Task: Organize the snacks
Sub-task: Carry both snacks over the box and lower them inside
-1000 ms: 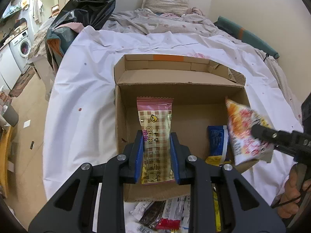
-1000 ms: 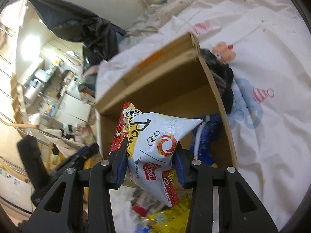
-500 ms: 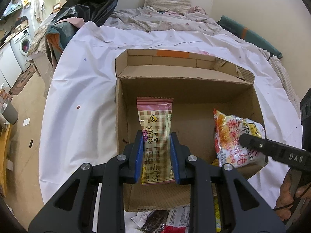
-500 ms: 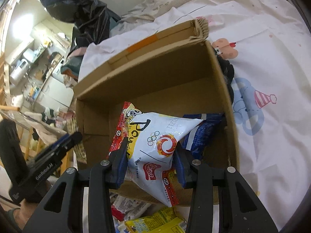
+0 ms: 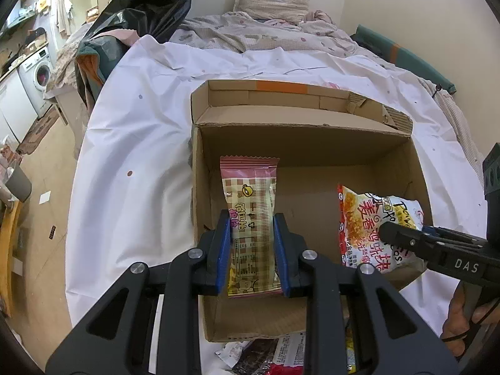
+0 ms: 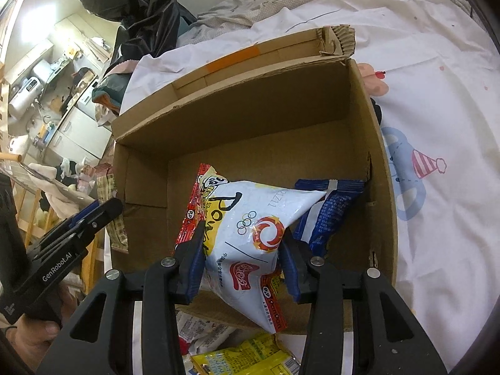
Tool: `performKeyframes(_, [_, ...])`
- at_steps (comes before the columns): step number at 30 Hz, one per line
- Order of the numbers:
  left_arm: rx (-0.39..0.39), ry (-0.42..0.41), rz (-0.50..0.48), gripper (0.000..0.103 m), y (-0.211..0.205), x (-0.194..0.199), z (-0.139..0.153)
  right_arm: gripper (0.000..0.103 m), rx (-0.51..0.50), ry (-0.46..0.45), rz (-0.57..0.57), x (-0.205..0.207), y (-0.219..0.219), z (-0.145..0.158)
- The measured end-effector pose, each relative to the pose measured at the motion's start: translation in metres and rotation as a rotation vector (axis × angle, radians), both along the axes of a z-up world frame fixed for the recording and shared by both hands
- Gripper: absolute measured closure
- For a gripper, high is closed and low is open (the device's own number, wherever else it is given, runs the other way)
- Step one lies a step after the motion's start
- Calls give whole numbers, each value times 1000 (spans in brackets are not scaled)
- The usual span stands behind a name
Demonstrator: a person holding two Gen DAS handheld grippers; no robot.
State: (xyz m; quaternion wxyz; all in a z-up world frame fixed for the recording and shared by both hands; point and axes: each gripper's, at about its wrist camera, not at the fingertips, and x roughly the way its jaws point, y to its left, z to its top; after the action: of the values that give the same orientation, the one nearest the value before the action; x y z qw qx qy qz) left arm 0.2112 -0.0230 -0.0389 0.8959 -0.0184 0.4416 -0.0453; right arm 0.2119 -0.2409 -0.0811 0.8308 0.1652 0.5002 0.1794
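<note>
An open cardboard box (image 5: 300,143) lies on a white sheet. My left gripper (image 5: 251,240) is shut on a pink checkered snack packet (image 5: 250,200), held upright over the box's left side. On the right side of the box, my right gripper (image 6: 242,247) holds a white and red chip bag (image 6: 250,218). Its jaws are opening, and the pads still touch the bag. A blue packet (image 6: 331,206) lies in the box just behind the bag. The left view shows the chip bag (image 5: 368,218) low in the box's right half.
Several loose snack packets (image 6: 243,356) lie on the sheet in front of the box's near wall. A black bin bag (image 5: 140,3) and rumpled bedding (image 5: 265,31) sit beyond the box. A person's hand (image 5: 462,318) grips the right tool's handle.
The right gripper has carried the chip bag left and down into the box's right side, hiding the blue packet in the left view. The left gripper and its pink packet have stayed put.
</note>
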Motion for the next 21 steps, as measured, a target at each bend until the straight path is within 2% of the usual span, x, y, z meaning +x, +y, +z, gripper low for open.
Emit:
performKeyframes(6, [4,-2,-14,77,-3,0,1,56,-14,-20,15,-1,3,4])
performKeyframes(10, [-4,8,-7,50,-1,-1,2,54,-28,-43,4,-2,4,7])
performKeyframes(11, [-5,5,-3,43,-1,-1,3,51,-31,-50,0,-2,4,7])
performKeyframes(13, [-2,-10,2,35,0,-4,5,38,-41,-68,-15,-3,4,9])
performKeyframes(15, [2,-26,9,28,0,-5,7,16,-62,-95,-43,-4,1,12])
performKeyframes(17, [-2,-35,15,22,1,-6,9,14,-62,-109,-52,-5,-1,15])
performKeyframes(21, [-43,-32,28,17,7,-6,10,14,-55,-97,-55,-2,-4,14])
